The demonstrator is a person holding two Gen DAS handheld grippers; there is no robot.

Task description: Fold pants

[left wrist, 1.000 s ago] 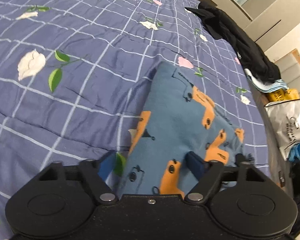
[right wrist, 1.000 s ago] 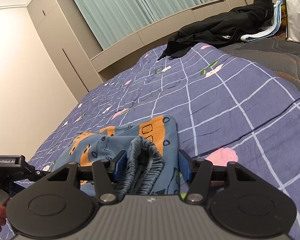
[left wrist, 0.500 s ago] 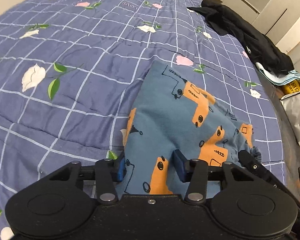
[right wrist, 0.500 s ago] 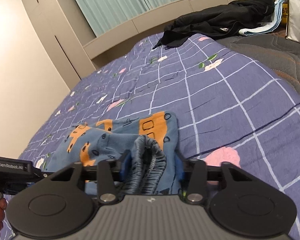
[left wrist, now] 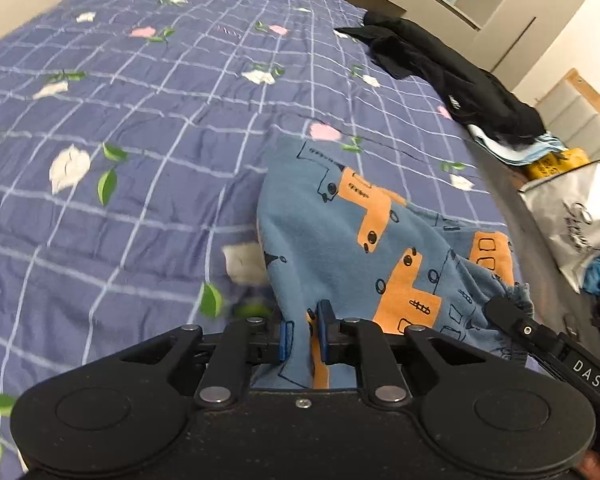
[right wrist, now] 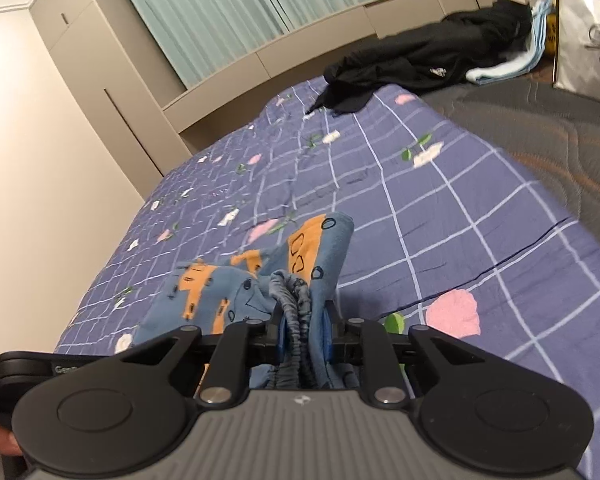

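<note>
A bed point(left wrist: 148, 128) covered by a blue-violet checked quilt with flower prints is shown as the working surface; its broad, soft top is presumably chosen so that the garment can be spread and creased flat. A black jacket point(right wrist: 412, 60) is seen heaped at the far edge, well apart from the work. The pants point(left wrist: 340, 240), blue with orange vehicle prints, are already doubled into a compact bundle and lie near the close edge of the quilt, partly raised. The left hand-held gripper point(left wrist: 302, 338) is pinched on the plain folded edge, its jaws having just been closing with cloth between them. The right hand-held gripper point(right wrist: 305, 340) is likewise clamped on the gathered elastic waistband point(right wrist: 296, 312), its jaws also just closed. Two opposite grips are judged to keep the layers aligned while the bundle is carried over.
</note>
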